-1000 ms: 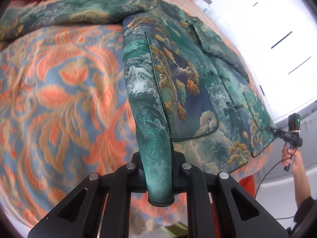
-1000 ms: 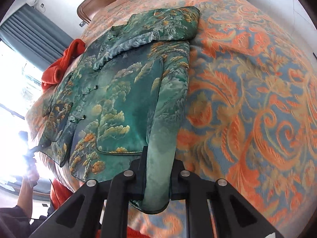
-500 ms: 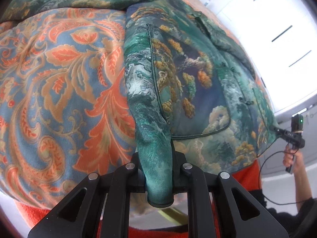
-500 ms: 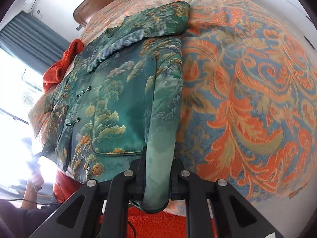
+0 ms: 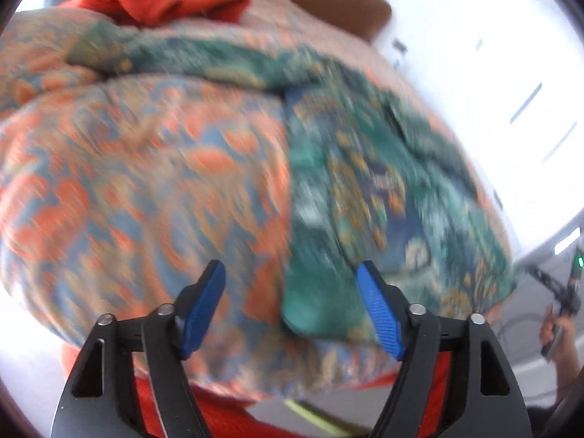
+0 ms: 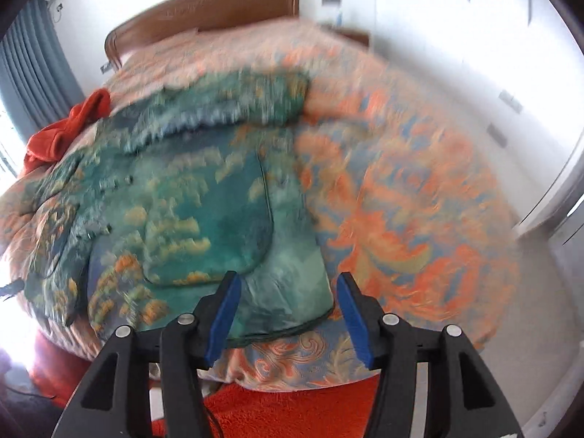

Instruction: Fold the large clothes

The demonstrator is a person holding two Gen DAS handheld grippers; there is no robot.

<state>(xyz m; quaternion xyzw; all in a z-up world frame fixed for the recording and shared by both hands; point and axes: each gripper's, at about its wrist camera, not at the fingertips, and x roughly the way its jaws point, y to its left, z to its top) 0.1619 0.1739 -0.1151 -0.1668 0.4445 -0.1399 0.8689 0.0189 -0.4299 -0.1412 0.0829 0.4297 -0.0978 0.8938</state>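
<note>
A green patterned jacket (image 5: 365, 189) lies spread on the bed, both views blurred by motion. In the left wrist view my left gripper (image 5: 292, 314) is open and empty, its blue pads apart just above the folded sleeve end (image 5: 317, 303). In the right wrist view the jacket (image 6: 189, 219) fills the left half of the bed, and my right gripper (image 6: 288, 314) is open and empty over the other sleeve end (image 6: 288, 292) near the bed's front edge.
The bedspread (image 6: 408, 226) is orange and blue with a floral print. A red garment (image 5: 157, 0) lies near the wooden headboard (image 6: 204, 11). A red rug (image 6: 284, 412) covers the floor below the bed edge. White wardrobe doors stand to the side.
Both grippers have opened and let go of the sleeve ends, which now lie on the bed. Both grippers have pulled back from the bed.
</note>
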